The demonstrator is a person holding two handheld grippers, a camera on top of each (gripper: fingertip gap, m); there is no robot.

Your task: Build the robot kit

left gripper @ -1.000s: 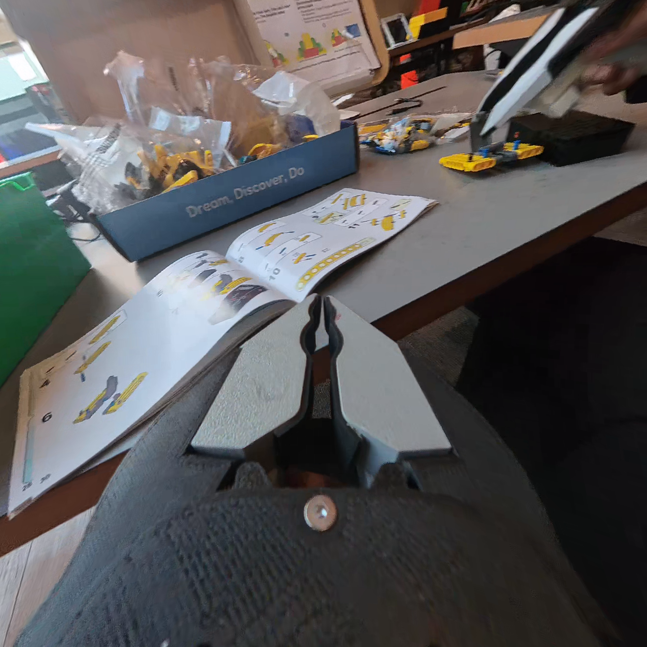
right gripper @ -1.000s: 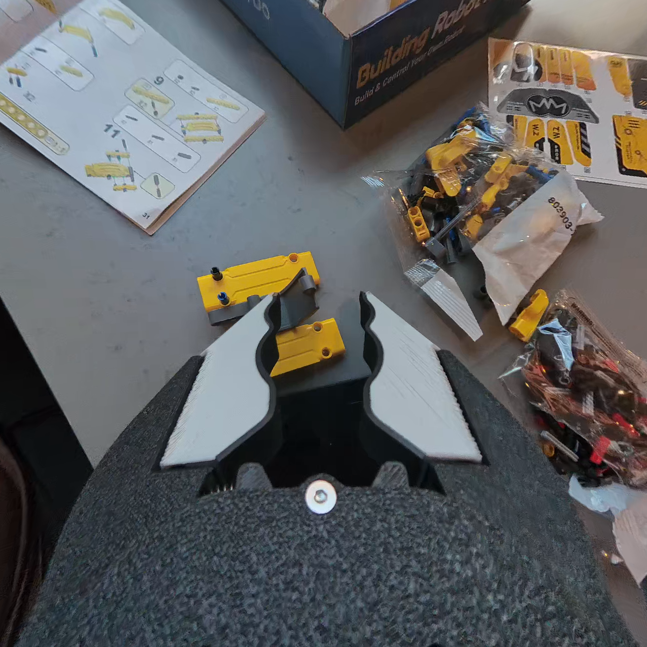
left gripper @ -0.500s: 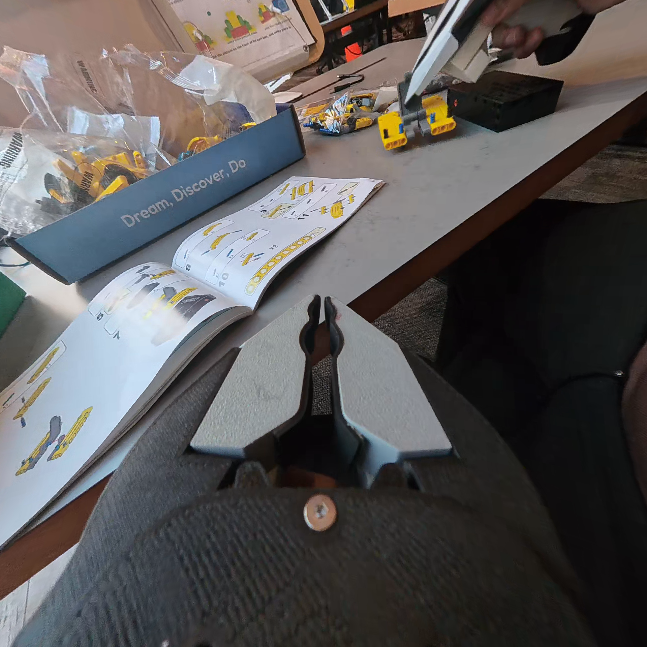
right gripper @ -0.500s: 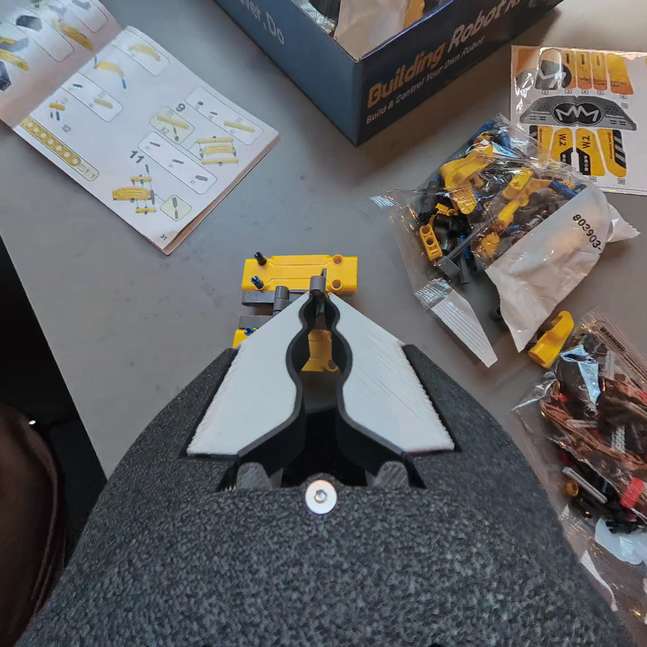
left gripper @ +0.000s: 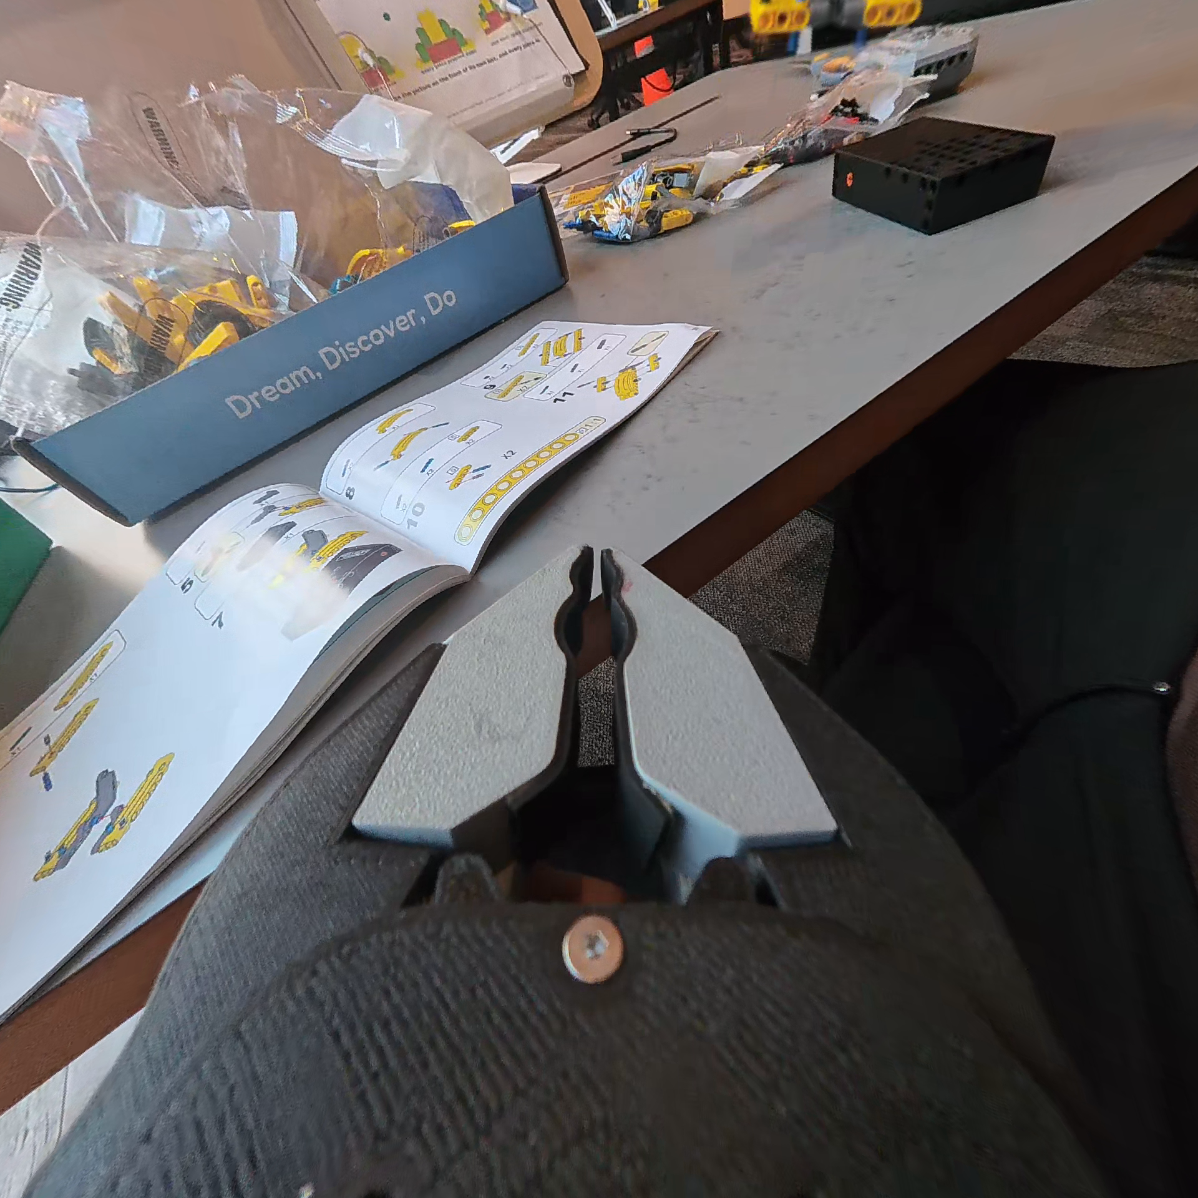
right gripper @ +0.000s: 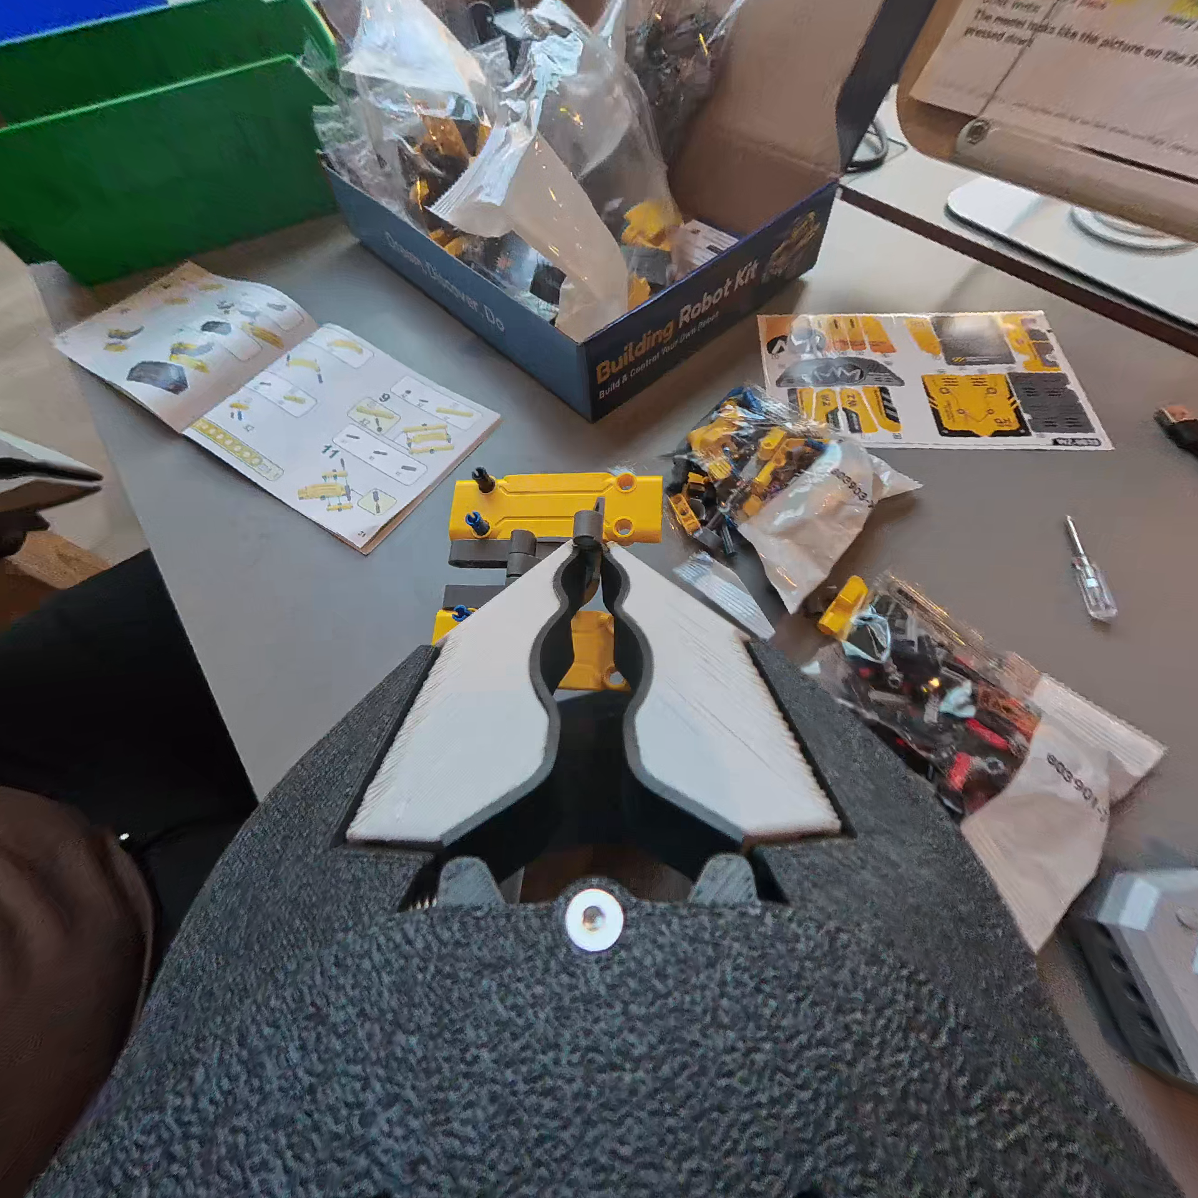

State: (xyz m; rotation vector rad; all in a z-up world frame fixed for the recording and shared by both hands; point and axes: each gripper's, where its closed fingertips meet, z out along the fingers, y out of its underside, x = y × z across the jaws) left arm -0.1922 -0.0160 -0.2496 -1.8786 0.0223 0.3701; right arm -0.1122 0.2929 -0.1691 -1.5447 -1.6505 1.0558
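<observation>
Across both views, a wide grey surface [right gripper: 311,648] with lots of building-kit stuff on it. At the back left, big green bins [right gripper: 149,175]. Next to them, an open blue box [right gripper: 648,350] stuffed with clear bags of yellow and black pieces. In front of the box, an open booklet [right gripper: 279,402] lying flat, full of little building drawings. To the right of the box, a sticker sheet [right gripper: 933,382], flat as well. Between the two, a bag of yellow and blue pieces [right gripper: 778,480], and nearer, a bag of red and black pieces [right gripper: 959,706]. Off to the far right in the left wrist view, a black block [left gripper: 940,172] full of holes. In the middle of the right wrist view, a yellow and grey build [right gripper: 551,505], right at the tip of the right gripper [right gripper: 588,557]. Fingers there squeezed almost together, pinching a small dark grey part [right gripper: 588,528] that sticks up from the build. Hard to tell from this view whether lifted or resting on the surface. Near it, one loose yellow piece [right gripper: 843,606] and a tiny screwdriver [right gripper: 1092,574], both well apart from the fingers. Left gripper [left gripper: 596,564] low at the near edge of the surface, just beside the booklet's fold; fingers closed to a thin slit, nothing between them.
</observation>
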